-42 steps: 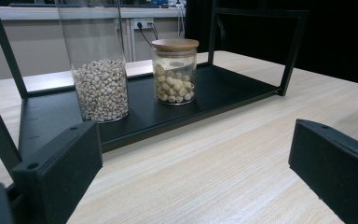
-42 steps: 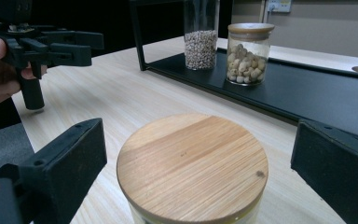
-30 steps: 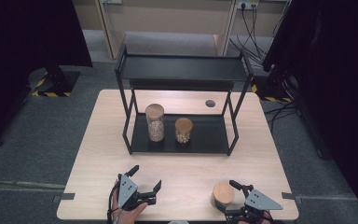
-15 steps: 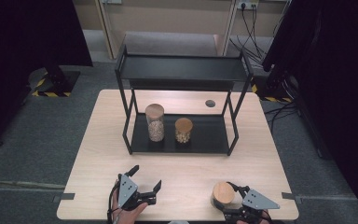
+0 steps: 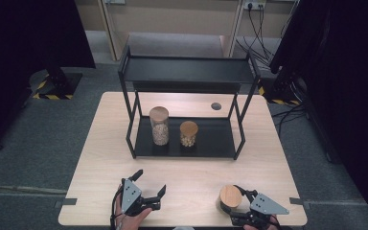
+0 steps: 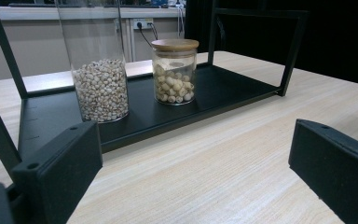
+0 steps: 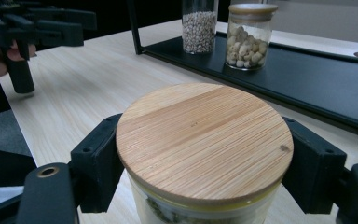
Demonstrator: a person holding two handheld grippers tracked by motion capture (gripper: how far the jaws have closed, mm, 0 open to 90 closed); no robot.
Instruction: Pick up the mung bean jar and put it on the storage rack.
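Note:
A short glass jar with a round wooden lid (image 5: 230,195) stands near the table's front edge at the right. My right gripper (image 5: 235,205) has just been closing and is now shut on it. In the right gripper view both pads (image 7: 98,158) press the jar (image 7: 204,140) just under its lid. My left gripper (image 5: 150,182) rests low at the front left, jaws wide apart and nothing between them (image 6: 196,172). A hand holds the left gripper (image 7: 42,23) across the table in the right gripper view.
A black two-tier rack (image 5: 215,139) stands mid-table. On its lower shelf are a tall jar of small grains (image 5: 159,125) and a short jar of pale seeds (image 5: 188,133). A round hole (image 5: 215,106) marks the tabletop behind the rack. Bare wood lies between rack and grippers.
The right gripper's jaws have drawn in against the wooden-lidded jar. Neither hand has shifted, and the jars on the rack are as before.

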